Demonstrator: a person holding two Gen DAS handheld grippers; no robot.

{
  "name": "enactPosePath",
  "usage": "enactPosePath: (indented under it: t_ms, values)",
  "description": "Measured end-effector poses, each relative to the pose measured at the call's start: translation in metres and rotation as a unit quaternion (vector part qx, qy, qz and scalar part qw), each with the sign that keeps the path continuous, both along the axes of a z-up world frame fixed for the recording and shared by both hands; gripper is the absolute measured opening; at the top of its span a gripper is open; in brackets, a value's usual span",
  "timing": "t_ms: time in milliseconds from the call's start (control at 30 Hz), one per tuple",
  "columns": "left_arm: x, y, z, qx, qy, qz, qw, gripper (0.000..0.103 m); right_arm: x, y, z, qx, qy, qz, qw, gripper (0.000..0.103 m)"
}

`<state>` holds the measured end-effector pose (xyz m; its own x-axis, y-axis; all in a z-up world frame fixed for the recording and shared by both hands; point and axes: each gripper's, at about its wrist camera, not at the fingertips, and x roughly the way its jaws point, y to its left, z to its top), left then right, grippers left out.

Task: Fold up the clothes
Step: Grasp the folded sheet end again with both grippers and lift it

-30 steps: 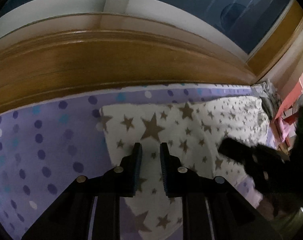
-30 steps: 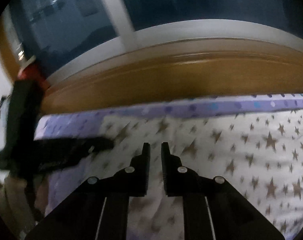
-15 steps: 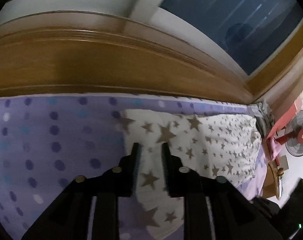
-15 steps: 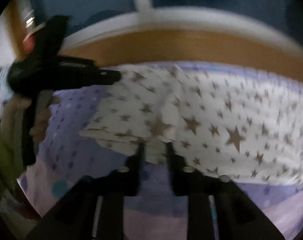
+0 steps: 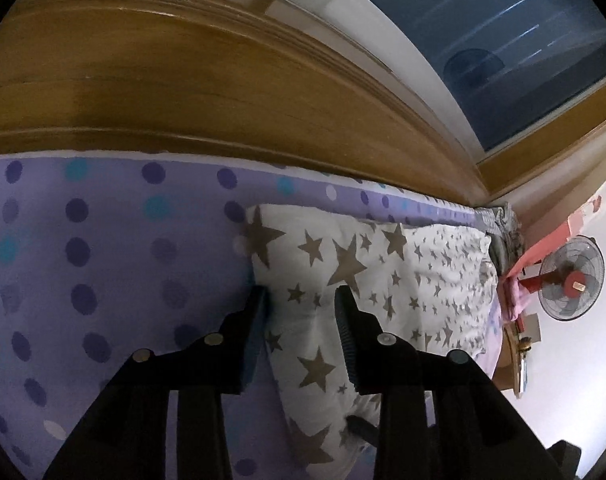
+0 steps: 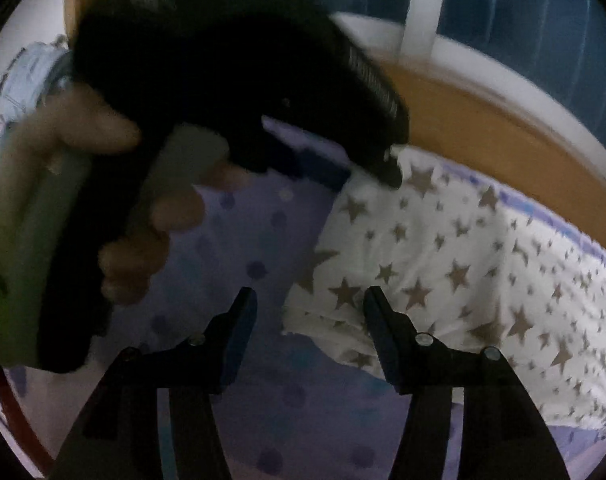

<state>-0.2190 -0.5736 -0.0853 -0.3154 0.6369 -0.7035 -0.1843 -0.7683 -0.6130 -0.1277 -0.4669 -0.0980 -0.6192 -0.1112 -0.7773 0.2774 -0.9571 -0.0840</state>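
Note:
A white cloth with brown stars (image 5: 383, 280) lies folded on the purple dotted bed sheet (image 5: 103, 260). My left gripper (image 5: 301, 300) stands over the cloth's left edge at the far corner. Its jaws are opening, with cloth in the gap and no pad pressing on it. In the right wrist view the cloth (image 6: 443, 260) runs off to the right. The left gripper (image 6: 369, 172), held by a hand (image 6: 135, 240), tips down onto that far corner. My right gripper (image 6: 309, 292) straddles the near left corner, and its jaws are opening, apart from the fabric.
A wooden bed frame (image 5: 183, 80) runs along the far side of the sheet, with a dark window (image 5: 503, 40) above it. Grey garments (image 5: 503, 236) lie at the bed's right end. A red standing fan (image 5: 571, 280) stands beyond them.
Both grippers' jaws have spread wider. The right gripper has swung from the middle of the cloth to its left end, near the left gripper. The left gripper has shifted to the cloth's edge and rolled.

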Motion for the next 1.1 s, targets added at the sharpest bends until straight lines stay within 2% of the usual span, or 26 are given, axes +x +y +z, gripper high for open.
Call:
enactPosePath:
  t_ms: [100,167,233,267,333,467,667,800,933,1100]
  values:
    - [-0.003,-0.004,-0.004,0.025,-0.006,-0.001,0.9997,0.037,-0.001,-0.001,-0.002,0.009,0.010,-0.010,1.000,0.056]
    - [-0.003,-0.004,-0.005,0.030,-0.002,-0.005,0.9995,0.037,-0.002,0.004,-0.001,0.003,0.015,-0.030,0.999,0.042]
    - [-0.003,-0.002,-0.005,0.030,0.005,-0.003,0.9995,0.037,-0.003,0.015,0.001,-0.015,0.018,-0.048,0.999,0.023]
    - [-0.002,0.000,-0.005,0.024,0.007,0.001,0.9997,0.036,-0.004,0.022,0.003,-0.029,0.017,-0.055,0.998,0.019]
    - [-0.001,0.003,-0.003,0.002,0.012,0.007,0.9999,0.020,-0.007,0.032,0.005,-0.064,0.008,-0.063,0.996,0.013]
    - [0.005,0.007,0.013,0.005,0.032,0.010,0.9994,0.017,-0.011,0.047,0.015,-0.121,0.008,-0.067,0.990,0.012]
    - [0.014,0.035,0.060,0.011,0.073,0.008,0.9972,0.017,-0.008,0.084,0.049,-0.211,0.027,-0.062,0.975,0.012]
    - [0.015,0.071,0.083,0.004,0.086,-0.009,0.9962,0.017,-0.003,0.122,0.065,-0.268,0.037,-0.068,0.960,0.012]
    - [0.014,0.120,0.094,-0.017,0.095,-0.043,0.9944,0.017,0.012,0.163,0.069,-0.326,0.036,-0.096,0.940,0.012]
    - [0.009,0.184,0.091,-0.037,0.093,-0.082,0.9916,0.014,0.023,0.211,0.058,-0.322,0.041,-0.149,0.934,0.012]
